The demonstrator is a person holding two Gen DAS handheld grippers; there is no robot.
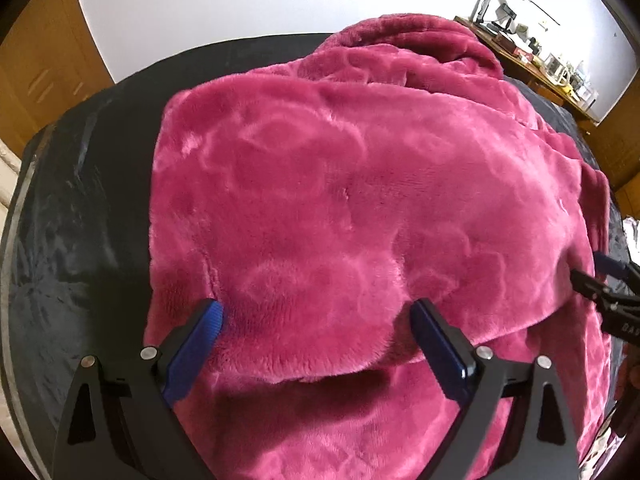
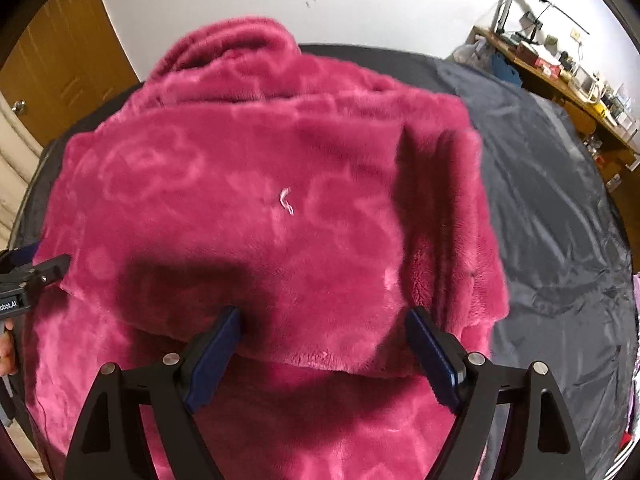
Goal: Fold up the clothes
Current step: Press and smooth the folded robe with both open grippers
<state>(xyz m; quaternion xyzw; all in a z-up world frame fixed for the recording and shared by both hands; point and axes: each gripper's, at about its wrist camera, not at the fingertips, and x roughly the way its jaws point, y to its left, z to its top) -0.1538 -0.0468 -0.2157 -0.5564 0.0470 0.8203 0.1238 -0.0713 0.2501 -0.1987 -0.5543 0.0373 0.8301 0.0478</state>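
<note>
A plush magenta garment (image 1: pixel 340 180) lies folded over itself on a dark sheet. In the left wrist view my left gripper (image 1: pixel 316 308) stands open, its blue pads (image 1: pixel 192 352) on either side of the folded layer's near edge and not pressing on it. In the right wrist view my right gripper (image 2: pixel 323 314) is open the same way over the garment (image 2: pixel 260 200), at the right end of that edge. A small white thread (image 2: pixel 286 202) sits on the top layer. Each gripper shows at the other view's edge: right gripper (image 1: pixel 588 276), left gripper (image 2: pixel 52 268).
The dark grey sheet (image 2: pixel 560 240) covers the surface, with a bare strip left of the garment (image 1: pixel 72 220). A cluttered wooden desk (image 2: pixel 560 68) stands at the far right by a white wall. Wooden doors (image 2: pixel 60 60) are at the far left.
</note>
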